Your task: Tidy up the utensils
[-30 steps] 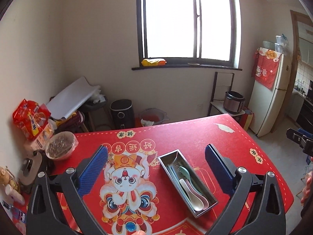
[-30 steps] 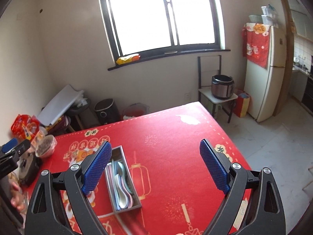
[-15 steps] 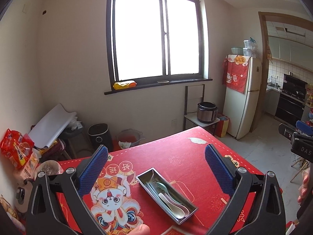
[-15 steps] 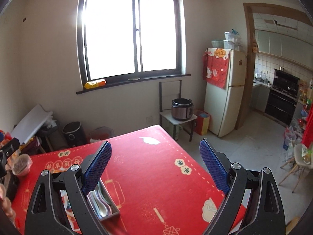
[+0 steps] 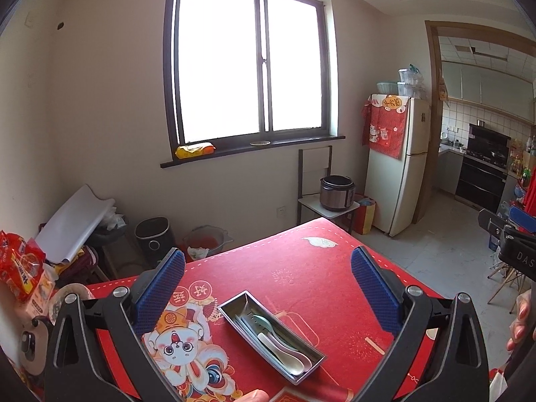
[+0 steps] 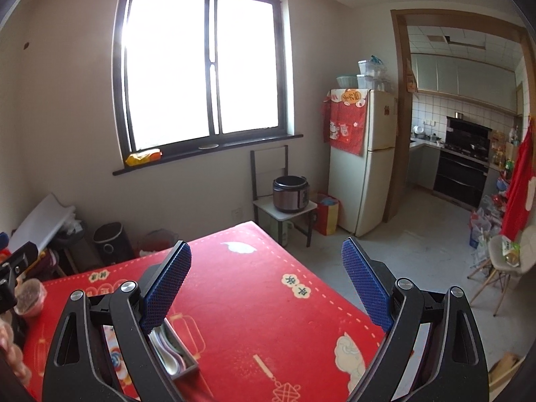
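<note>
A long metal tray (image 5: 231, 306) lies on the red table mat (image 5: 301, 268) and holds several spoons (image 5: 281, 348), green, white and pinkish. My left gripper (image 5: 268, 264) is open and empty, raised above and behind the tray. My right gripper (image 6: 266, 258) is open and empty, raised above the mat. In the right wrist view the tray (image 6: 187, 366) shows at lower left, partly hidden behind my left finger.
A snack bag (image 5: 18, 268) and a covered bowl (image 6: 28, 298) stand at the table's left edge. Beyond the table are a bin (image 5: 154, 239), a rice cooker on a stand (image 5: 336, 192) and a fridge (image 5: 397, 164). The other gripper shows at the right edge (image 5: 512, 251).
Both grippers have risen and tilted up, so the tray and table sit lower in view and more of the room shows. Both stay open and empty.
</note>
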Demonstrator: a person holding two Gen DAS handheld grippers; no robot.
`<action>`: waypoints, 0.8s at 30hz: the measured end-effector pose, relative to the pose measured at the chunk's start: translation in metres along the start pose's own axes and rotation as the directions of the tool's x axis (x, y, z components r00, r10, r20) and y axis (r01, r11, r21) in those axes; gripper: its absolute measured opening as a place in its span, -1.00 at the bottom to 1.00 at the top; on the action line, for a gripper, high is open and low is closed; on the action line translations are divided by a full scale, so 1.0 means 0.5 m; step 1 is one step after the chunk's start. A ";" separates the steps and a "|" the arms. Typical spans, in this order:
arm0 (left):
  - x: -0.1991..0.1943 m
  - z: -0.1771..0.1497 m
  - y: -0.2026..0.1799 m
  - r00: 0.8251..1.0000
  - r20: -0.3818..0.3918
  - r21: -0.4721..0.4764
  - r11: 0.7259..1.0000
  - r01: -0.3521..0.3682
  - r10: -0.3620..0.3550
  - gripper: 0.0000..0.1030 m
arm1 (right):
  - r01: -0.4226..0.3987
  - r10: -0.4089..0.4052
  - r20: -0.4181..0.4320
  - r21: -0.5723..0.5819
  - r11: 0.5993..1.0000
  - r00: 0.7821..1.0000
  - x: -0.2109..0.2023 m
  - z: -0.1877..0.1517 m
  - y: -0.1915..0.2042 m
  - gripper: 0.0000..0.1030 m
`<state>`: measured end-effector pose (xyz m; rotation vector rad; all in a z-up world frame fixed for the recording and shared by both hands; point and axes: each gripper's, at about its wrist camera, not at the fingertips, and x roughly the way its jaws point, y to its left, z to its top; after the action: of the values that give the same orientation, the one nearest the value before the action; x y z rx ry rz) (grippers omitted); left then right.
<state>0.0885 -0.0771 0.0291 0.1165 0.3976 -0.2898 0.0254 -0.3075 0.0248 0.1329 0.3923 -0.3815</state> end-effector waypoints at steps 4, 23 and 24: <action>-0.003 -0.001 -0.003 1.000 0.003 0.001 1.000 0.007 -0.007 0.88 | 0.013 -0.013 -0.003 0.009 1.000 1.000 -0.004 -0.002 -0.007 0.72; 0.005 0.000 -0.021 1.000 0.001 0.004 1.000 0.027 -0.027 0.88 | 0.042 -0.042 -0.012 0.018 0.999 0.999 -0.007 -0.002 -0.014 0.72; 0.006 0.000 -0.022 1.000 0.001 0.004 1.000 0.027 -0.027 0.88 | 0.042 -0.042 -0.013 0.021 0.999 0.999 -0.006 -0.001 -0.015 0.72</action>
<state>0.0878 -0.0882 0.0274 0.1152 0.3982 -0.3176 0.0197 -0.3131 0.0250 0.1476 0.4036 -0.4261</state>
